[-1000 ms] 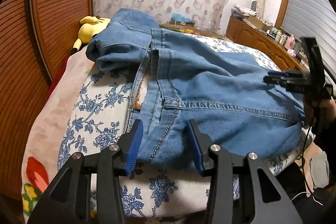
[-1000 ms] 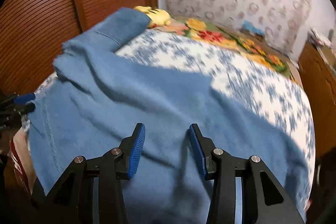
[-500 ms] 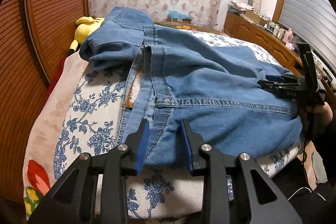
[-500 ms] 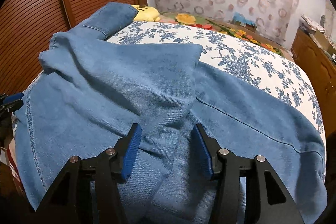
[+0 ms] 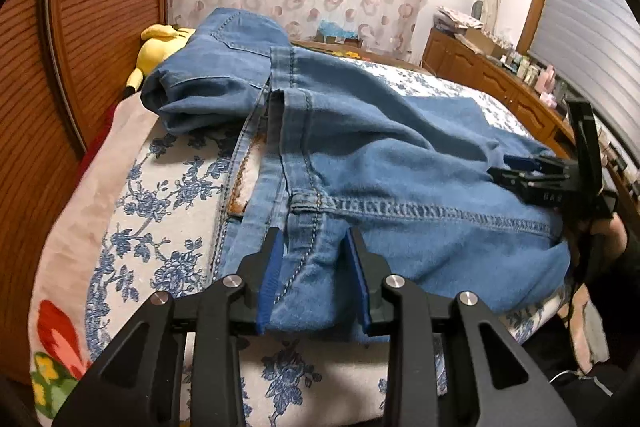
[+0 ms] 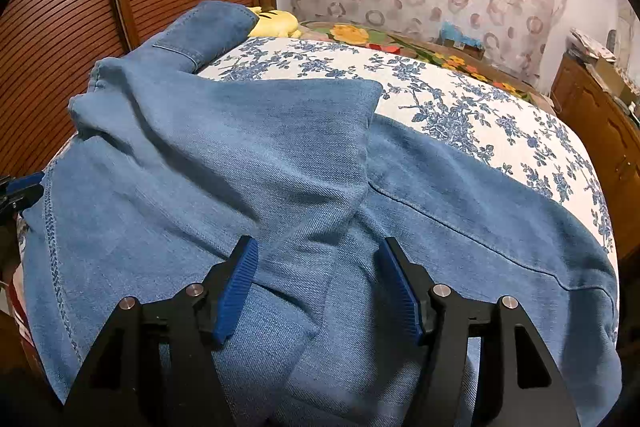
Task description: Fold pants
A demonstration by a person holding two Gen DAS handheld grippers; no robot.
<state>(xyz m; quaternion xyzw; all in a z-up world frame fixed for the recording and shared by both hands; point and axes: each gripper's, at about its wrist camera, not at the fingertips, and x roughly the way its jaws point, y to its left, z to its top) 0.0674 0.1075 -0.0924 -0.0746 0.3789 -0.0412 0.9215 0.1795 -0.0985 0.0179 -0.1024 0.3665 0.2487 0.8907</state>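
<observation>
jeans (image 5: 400, 163) lie spread on the bed (image 5: 152, 195), left gripper (image 5: 314, 279) partly parted astride the near denim edge, right gripper (image 6: 320, 287) wide, released, over a fold.

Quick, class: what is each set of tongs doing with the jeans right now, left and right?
Left tongs: open, straddling the near edge of the jeans, not clamped.
Right tongs: open wide over the jeans, holding nothing.
</observation>
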